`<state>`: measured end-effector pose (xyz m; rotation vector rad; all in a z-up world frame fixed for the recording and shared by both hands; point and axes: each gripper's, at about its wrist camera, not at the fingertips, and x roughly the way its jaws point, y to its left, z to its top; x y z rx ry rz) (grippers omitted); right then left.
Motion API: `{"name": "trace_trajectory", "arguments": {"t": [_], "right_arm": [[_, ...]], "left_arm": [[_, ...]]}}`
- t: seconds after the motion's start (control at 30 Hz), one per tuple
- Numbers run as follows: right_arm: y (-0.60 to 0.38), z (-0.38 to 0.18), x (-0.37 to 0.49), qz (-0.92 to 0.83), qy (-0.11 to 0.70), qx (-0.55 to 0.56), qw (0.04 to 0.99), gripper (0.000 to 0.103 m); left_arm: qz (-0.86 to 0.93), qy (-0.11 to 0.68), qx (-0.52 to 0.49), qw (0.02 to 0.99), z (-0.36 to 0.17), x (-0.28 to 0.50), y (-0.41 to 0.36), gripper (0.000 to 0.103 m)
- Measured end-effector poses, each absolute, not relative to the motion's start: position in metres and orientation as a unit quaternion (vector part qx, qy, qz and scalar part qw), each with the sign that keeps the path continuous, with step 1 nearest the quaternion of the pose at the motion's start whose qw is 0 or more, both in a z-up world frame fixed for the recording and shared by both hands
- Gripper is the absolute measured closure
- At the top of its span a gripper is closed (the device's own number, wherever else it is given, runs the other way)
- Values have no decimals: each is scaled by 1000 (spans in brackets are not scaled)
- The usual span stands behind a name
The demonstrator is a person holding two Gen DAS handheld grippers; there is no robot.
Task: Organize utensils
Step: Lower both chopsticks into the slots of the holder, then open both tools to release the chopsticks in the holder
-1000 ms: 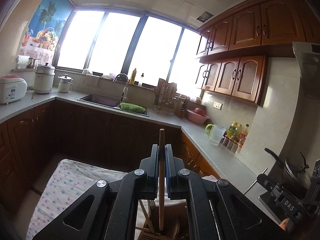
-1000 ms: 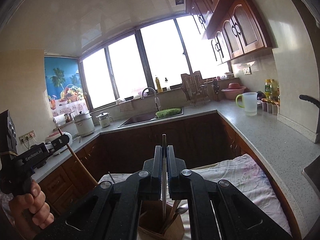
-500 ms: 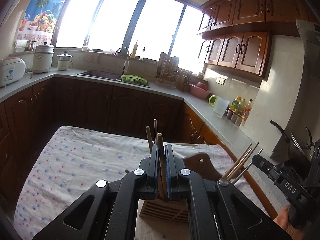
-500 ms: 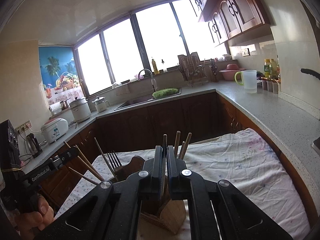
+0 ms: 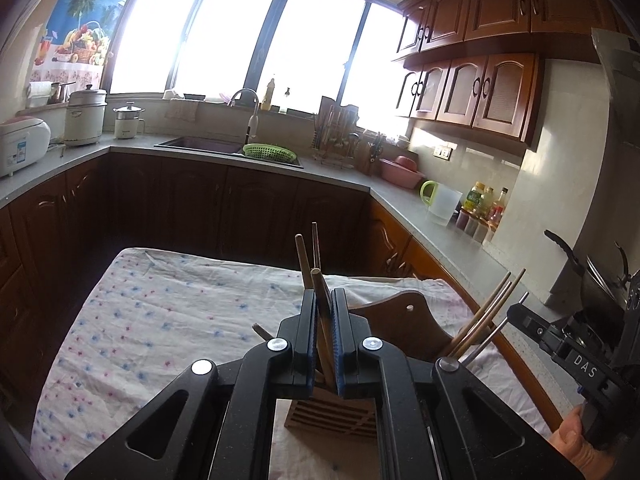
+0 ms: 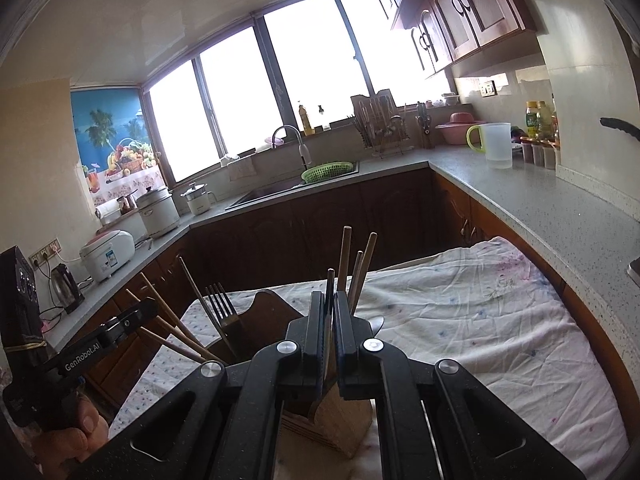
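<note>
A wooden utensil holder (image 5: 332, 416) stands on the flowered tablecloth, right under both grippers; it also shows in the right wrist view (image 6: 340, 420). My left gripper (image 5: 323, 300) has its jaws slightly parted around a wooden stick (image 5: 320, 312) that leans loosely in the gap, its lower end in the holder. My right gripper (image 6: 329, 300) is nearly closed around a thin dark utensil handle (image 6: 329, 284) that stands in the holder. Several chopsticks (image 6: 362, 268) and a fork (image 6: 218, 300) stand in the holder.
The tablecloth (image 5: 160, 320) covers a table (image 6: 480, 320) between dark wooden cabinets. A grey counter (image 6: 540, 200) runs around the room with a sink (image 5: 208, 146), a green basket (image 5: 270, 152), a white jug (image 6: 496, 144), bottles and cookers. A pan handle (image 5: 560, 244) is at the right.
Both grippers have come down from above, lowering their utensils into the holder. The left jaws have opened a little and the stick now leans loose between them.
</note>
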<state>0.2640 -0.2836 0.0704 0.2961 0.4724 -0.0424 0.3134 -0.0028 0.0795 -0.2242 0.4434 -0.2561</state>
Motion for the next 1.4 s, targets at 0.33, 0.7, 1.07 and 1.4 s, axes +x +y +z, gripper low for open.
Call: {"name": "trace_trajectory", "arguments": {"t": [0.33,0.7,1.07,1.4], "right_arm": [[-289,66,265,-24,241,159,957,98],[-292,64,266,-25,249,163,954,97],[-294,70,257,-28,238,171,956,64],[-288,79,232,-27,219,169,961,23]], "left_arm": [[-123,223,-106,961,79,312,-5,97],[-121,233,-102,959,81,313,-6,91],[-119,236,-121,957,89,305,2,77],[-113,204,-124,964,98,255,15,36]]}}
